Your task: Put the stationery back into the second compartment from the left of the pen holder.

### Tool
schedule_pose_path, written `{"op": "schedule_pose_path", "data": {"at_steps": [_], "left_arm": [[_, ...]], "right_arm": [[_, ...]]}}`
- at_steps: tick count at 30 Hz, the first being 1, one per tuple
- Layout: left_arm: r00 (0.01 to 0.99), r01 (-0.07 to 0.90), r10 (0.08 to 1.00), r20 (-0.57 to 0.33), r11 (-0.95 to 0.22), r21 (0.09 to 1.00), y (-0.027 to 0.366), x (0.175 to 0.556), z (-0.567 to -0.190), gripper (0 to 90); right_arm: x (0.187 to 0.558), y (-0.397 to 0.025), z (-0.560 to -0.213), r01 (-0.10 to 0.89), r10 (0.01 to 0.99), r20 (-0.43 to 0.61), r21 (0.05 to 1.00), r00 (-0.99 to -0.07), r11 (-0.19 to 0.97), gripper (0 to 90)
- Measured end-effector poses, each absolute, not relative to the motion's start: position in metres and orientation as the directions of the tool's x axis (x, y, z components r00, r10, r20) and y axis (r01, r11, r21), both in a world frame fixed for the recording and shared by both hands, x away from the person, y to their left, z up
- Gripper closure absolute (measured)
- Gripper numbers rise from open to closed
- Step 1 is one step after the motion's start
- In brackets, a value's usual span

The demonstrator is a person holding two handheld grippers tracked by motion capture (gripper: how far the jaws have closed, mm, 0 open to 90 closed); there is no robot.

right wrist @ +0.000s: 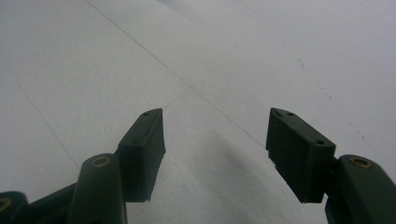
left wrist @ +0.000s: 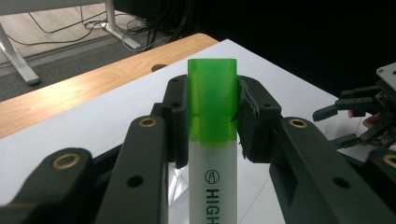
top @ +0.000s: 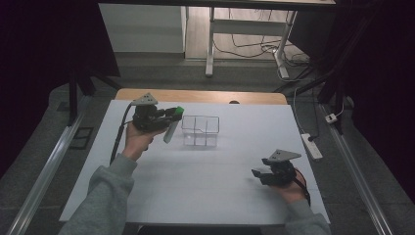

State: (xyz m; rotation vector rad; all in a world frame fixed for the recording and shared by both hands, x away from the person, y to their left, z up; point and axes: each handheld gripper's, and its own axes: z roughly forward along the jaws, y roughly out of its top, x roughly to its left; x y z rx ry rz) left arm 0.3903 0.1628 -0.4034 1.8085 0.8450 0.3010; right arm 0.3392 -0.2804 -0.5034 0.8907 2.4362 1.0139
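Note:
A white highlighter with a green cap hangs above the table just left of a clear plastic organiser box. My left gripper is shut on the highlighter near its cap. In the left gripper view the green cap stands upright, squeezed between both pads, with the white barrel running down below. My right gripper rests low near the table's front right, jaws open and nothing between them. The right gripper view shows my right gripper over bare white table.
The white table top has a wooden strip along its far edge. A power strip lies on the floor off the right side. Desk legs and cables stand beyond the table. The other gripper is visible at far right in the left gripper view.

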Motion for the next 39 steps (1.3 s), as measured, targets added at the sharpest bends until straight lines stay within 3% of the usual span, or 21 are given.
{"op": "schedule_pose_path", "data": {"at_steps": [39], "left_arm": [[0.746,0.349,0.649,-0.152,-0.187,0.918,0.104,0.434,-0.395,66.5]], "right_arm": [[0.34,-0.28,-0.505,0.419,0.669,-0.078,0.725,-0.739,0.547,36.8]]}}
